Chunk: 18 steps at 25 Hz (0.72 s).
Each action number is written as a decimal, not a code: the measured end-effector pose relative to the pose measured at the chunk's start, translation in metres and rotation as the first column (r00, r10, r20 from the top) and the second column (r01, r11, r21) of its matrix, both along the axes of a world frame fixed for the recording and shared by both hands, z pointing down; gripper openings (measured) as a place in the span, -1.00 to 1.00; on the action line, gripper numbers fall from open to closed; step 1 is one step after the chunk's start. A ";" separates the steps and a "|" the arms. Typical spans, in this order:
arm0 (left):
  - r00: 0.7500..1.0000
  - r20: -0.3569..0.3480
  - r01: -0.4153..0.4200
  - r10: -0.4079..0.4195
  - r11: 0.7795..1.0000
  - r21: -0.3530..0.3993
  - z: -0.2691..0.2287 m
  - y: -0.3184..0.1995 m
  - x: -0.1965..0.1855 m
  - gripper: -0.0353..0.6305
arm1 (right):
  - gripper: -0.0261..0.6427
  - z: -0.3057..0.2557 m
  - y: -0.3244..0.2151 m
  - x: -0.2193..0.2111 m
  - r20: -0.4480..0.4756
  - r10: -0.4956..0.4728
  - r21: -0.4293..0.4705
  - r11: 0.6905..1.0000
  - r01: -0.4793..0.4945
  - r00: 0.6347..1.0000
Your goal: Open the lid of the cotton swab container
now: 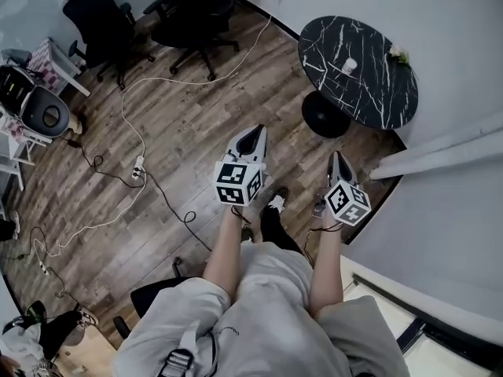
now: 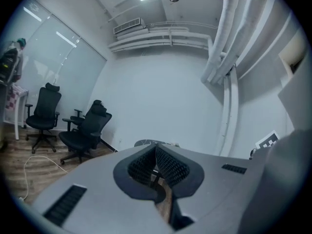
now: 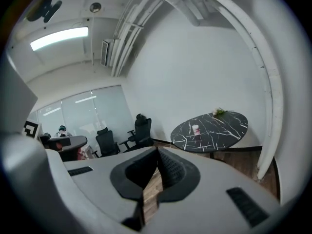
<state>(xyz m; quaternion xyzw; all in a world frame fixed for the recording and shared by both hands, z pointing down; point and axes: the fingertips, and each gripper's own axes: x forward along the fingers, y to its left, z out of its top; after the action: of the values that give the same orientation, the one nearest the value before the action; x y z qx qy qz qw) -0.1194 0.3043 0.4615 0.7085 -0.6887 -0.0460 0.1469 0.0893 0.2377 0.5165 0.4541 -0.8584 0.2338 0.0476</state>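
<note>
Approach step; the task proper is not begun. Left gripper [image 1: 253,136]: jaws together, nothing between them. Right gripper [image 1: 338,162]: likewise closed and empty. I hold both out in front over the wood floor [image 1: 189,124], well apart from the target.

The cotton swab container [image 1: 350,66], which I take to be the small white tub, stands upright near the middle of the round black marble table [image 1: 369,93], with a small pale sprig [image 1: 398,53] near the table's edge. The right gripper view shows a reddish label on it. It is too small to make out the lid or its seam.

Next move, as I judge it: close in on the table and part both jaws, one gripper to steady the body and the other to take the lid.
</note>
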 end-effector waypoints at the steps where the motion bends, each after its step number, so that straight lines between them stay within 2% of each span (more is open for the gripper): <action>1: 1.000 0.001 0.015 -0.015 1.000 0.004 -0.005 -0.012 -0.007 -0.82 | -0.82 -0.002 -0.012 -0.002 -0.021 0.001 0.009 1.000 -0.001 1.000; 3: 0.999 -0.002 0.033 -0.033 0.999 0.005 -0.014 -0.043 -0.016 -0.83 | -0.82 -0.009 -0.041 -0.002 -0.071 0.007 0.034 0.999 -0.005 0.997; 5: 1.000 0.004 0.018 -0.018 1.000 0.003 -0.018 -0.084 -0.012 -0.83 | -0.82 -0.016 -0.081 0.004 -0.078 0.030 0.046 0.999 -0.027 0.996; 10: 0.991 0.089 -0.101 0.104 0.994 -0.030 -0.021 -0.177 0.021 -0.82 | -0.82 -0.034 -0.175 0.018 0.010 0.097 0.051 0.994 -0.097 0.995; 15: 0.980 0.154 -0.121 0.130 0.991 -0.064 -0.029 -0.242 0.037 -0.82 | -0.82 -0.042 -0.241 0.024 0.085 0.114 0.040 0.992 -0.118 0.990; 18: 0.973 0.180 -0.132 0.144 0.988 -0.075 -0.029 -0.274 0.048 -0.82 | -0.82 -0.040 -0.271 0.032 0.054 0.119 0.067 0.990 -0.123 0.991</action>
<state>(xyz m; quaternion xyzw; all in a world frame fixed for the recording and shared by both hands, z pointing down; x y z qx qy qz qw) -0.0711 0.0301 0.4322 0.7508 -0.6497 0.0518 0.1071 0.1210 -0.0338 0.4763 0.5007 -0.8379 0.2171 -0.0043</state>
